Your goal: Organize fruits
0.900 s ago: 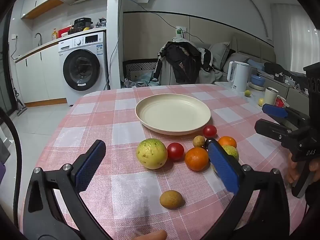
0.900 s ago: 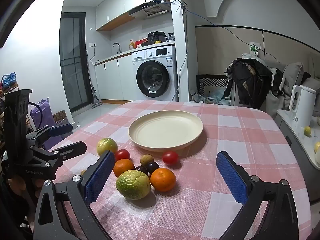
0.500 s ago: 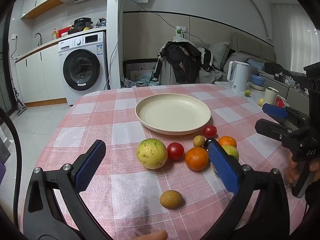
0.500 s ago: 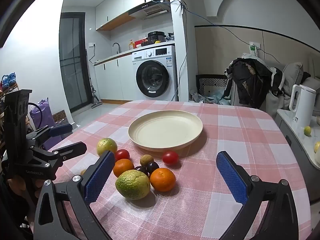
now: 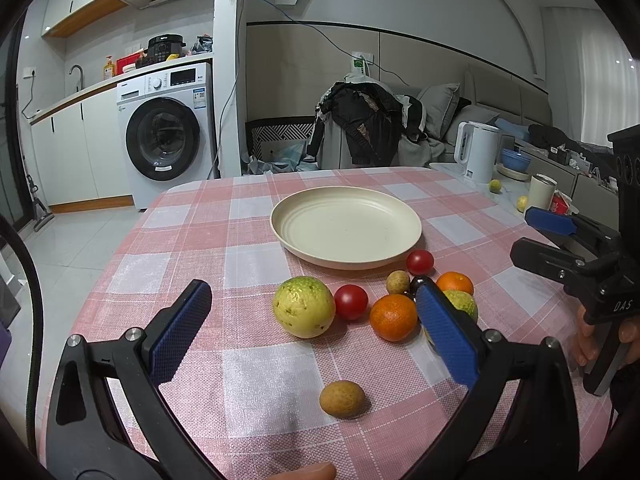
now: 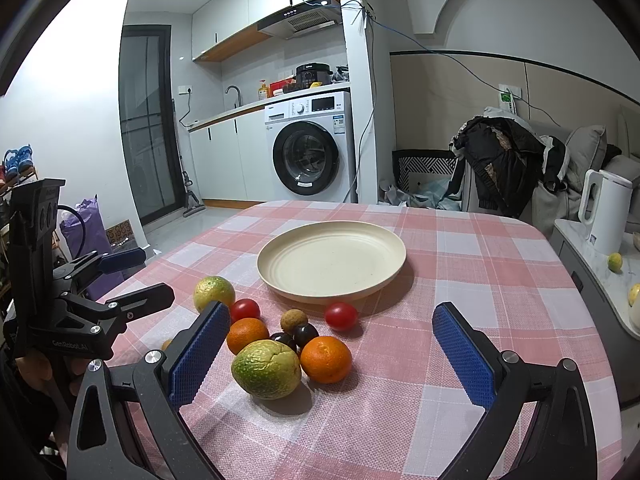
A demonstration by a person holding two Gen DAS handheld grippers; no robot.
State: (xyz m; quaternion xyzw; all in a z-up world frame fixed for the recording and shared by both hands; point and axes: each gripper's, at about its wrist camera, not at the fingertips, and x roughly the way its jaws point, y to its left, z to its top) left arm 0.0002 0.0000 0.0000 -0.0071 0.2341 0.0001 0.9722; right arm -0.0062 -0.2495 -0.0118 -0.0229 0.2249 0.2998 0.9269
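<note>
Fruit lies loose on the checked tablecloth, clustered just in front of the cream plate, none on it yet. Plate is bare, so the sorting looks not yet begun.

Cluster, from the left wrist view: a big yellow-green guava, a red tomato touching its right side, an orange beside that. Behind them a small tan longan, a second tomato right at the plate's rim, a second orange. A lone brown fruit sits apart, nearest the camera. Right wrist view adds a cracked green guava in front and two dark plums in the middle.

Left gripper: jaws spread wide, nothing between the pads, tipped down toward the guava and tomato. Right gripper: likewise released and empty, framing the green guava and near orange.

Judgement: both claws are held wide and aimed low to straddle a round fruit; the plate is presumably the destination.
</note>
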